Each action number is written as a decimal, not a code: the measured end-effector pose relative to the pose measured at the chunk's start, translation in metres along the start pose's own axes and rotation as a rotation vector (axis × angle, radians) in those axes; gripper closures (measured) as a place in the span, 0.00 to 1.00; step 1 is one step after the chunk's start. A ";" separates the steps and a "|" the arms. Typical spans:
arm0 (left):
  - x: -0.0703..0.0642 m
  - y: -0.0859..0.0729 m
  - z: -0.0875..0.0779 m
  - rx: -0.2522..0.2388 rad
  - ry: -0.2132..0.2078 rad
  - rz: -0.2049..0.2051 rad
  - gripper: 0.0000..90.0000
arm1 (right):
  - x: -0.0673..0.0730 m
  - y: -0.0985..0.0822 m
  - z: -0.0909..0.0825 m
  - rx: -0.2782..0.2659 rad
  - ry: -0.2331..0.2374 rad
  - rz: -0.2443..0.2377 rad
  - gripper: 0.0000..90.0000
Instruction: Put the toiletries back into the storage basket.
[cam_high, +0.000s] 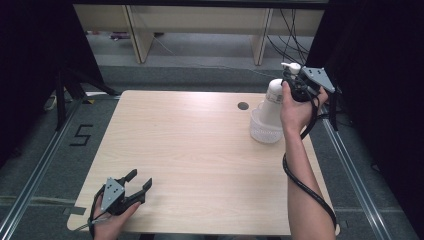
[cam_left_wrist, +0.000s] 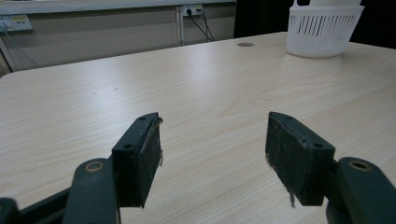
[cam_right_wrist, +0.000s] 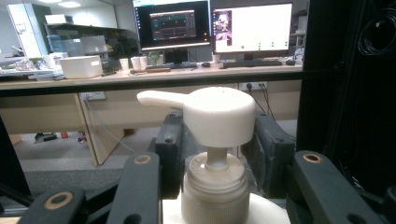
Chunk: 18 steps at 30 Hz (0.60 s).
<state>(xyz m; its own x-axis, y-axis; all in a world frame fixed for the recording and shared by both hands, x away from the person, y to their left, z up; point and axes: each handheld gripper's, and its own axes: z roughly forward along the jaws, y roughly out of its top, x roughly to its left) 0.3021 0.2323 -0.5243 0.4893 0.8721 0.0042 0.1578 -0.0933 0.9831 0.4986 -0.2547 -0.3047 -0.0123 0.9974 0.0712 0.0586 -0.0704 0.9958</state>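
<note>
While the right gripper (cam_high: 295, 86) clamps its neck, pump bottle (cam_high: 274, 100) upright in basket (cam_high: 264, 131), spout leftward, left gripper (cam_high: 139, 183) open.

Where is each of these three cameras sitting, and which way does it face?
High view: above the person's side, looking forward and down on the pale wooden table; both forearms and tongs show.
Left gripper view: rides the left tongs, looking low across the table; open black jaws show.
Right gripper view: rides the right tongs, facing a desk with monitors; jaws shut on the white plastic pump bottle.
Shared: high and left gripper views both show the white slatted plastic basket and the table's round hole.
</note>
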 end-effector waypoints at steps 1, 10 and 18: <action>0.000 0.000 0.000 0.000 0.000 0.000 0.39 | 0.001 -0.001 -0.001 0.004 0.001 0.001 0.67; 0.000 0.000 0.000 0.001 -0.001 0.000 0.39 | 0.001 -0.006 0.001 0.019 0.003 -0.004 0.67; 0.000 0.000 0.000 0.000 -0.001 0.001 0.39 | 0.002 -0.010 0.002 0.030 0.003 -0.002 0.67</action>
<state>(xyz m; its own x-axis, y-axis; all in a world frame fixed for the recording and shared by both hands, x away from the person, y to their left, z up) 0.3020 0.2325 -0.5243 0.4905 0.8714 0.0046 0.1578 -0.0940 0.9830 0.5000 -0.2523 -0.3144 -0.0155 0.9975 0.0696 0.0888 -0.0679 0.9937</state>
